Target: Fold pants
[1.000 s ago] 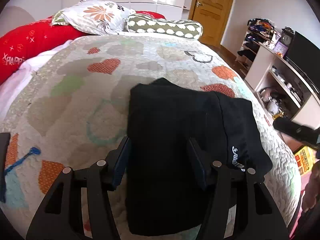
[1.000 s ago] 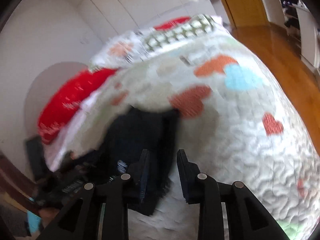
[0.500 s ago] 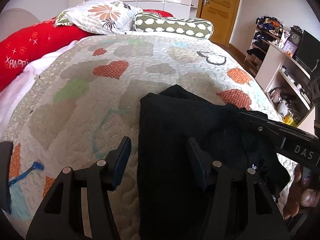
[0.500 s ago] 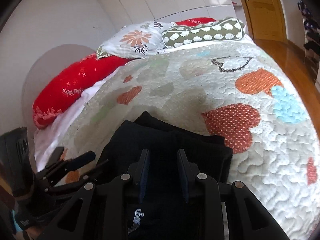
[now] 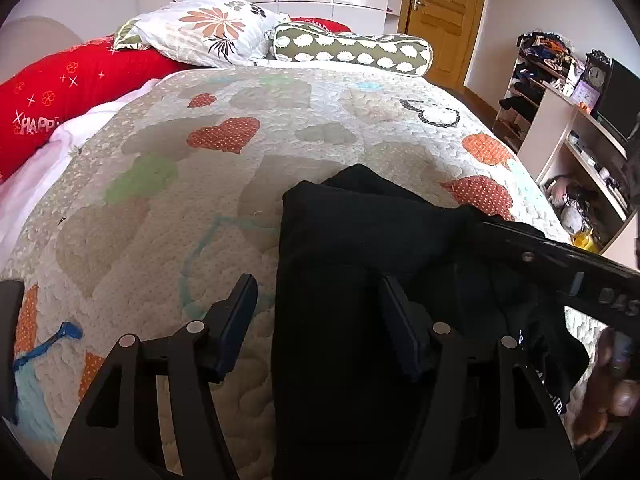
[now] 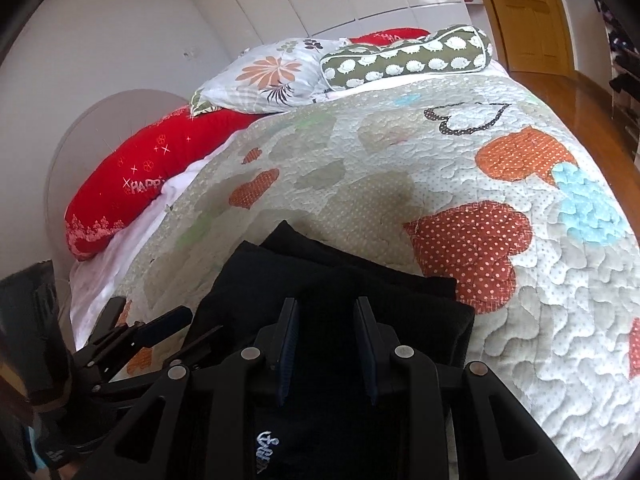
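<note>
The folded black pants (image 5: 360,280) are laid on the quilt (image 5: 168,208) of the bed, under and ahead of both sets of jaws. The left gripper (image 5: 316,316) is held released, its jaws spread across the pants' left edge. The right gripper (image 6: 326,340) is held over the pants with jaws parted narrowly, nothing gripped between them.

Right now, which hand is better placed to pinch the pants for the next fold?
Right, probably. The right gripper sits directly over the black pants, fingers narrowly apart. The left gripper is wide open, straddling the pants' left edge, one finger over the quilt.
</note>
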Tool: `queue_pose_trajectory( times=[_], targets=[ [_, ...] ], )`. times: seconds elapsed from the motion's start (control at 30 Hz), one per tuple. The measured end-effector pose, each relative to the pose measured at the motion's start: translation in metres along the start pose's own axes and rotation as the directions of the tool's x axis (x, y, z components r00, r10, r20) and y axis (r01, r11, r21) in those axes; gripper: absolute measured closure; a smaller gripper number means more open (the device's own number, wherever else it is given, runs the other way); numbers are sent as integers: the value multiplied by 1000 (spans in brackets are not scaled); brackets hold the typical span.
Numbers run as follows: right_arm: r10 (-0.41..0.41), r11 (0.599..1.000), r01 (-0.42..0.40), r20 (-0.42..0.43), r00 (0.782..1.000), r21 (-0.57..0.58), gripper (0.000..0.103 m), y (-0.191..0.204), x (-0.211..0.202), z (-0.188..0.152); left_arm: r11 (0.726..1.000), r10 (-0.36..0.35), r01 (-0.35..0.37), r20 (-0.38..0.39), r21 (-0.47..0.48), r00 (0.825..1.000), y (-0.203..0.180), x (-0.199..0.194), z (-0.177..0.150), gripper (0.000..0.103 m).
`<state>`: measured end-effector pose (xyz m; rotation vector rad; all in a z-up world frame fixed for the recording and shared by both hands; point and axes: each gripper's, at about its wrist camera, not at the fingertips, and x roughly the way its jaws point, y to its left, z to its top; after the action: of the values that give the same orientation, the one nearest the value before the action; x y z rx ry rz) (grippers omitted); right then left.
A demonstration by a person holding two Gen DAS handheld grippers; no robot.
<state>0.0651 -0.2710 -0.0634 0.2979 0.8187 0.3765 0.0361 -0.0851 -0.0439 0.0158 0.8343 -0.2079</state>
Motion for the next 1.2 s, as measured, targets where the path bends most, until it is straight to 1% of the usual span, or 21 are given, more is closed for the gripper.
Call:
queue_pose_trajectory(
  times=[0.13, 0.2, 0.47, 0.6, 0.77, 0.9, 1.03, 1.1, 1.2],
  targets=[
    [13, 1000, -13, 17, 1000, 8, 76, 6, -21, -2, 1000, 4, -4, 4, -5, 1000, 1, -2, -1, 40],
    [7, 1000, -7, 28, 1000, -2, 75, 9, -34, -7, 1000, 12, -12, 8, -7, 1000, 1, -3, -1, 40],
    [-19, 997, 21, 16, 1000, -69, 75, 25, -63, -31, 999, 35, -35, 25, 0, 999, -3, -15, -3, 40],
    [-58, 992, 57, -4, 998, -116, 73, 31, -67, -42, 998, 53, -53, 41, 14, 998, -6, -24, -5, 40],
    [-73, 991, 70, -21, 997, -117, 73, 29, -68, -53, 998, 57, -58, 51, 22, 997, -7, -32, -9, 40],
    [-108, 985, 101, -45, 993, -140, 72, 29, -63, -66, 998, 51, -52, 45, 21, 998, -7, -35, -15, 40],
    [-113, 987, 107, -42, 993, -123, 71, 24, -59, -77, 999, 51, -51, 37, 18, 998, -8, -36, -21, 40],
    [-124, 983, 118, -34, 992, -144, 71, 25, -59, -82, 999, 48, -49, 36, 19, 998, -8, -37, -22, 40],
    [-124, 983, 117, -38, 992, -145, 71, 27, -62, -80, 999, 45, -46, 39, 20, 998, -7, -40, -23, 40]
  ],
)
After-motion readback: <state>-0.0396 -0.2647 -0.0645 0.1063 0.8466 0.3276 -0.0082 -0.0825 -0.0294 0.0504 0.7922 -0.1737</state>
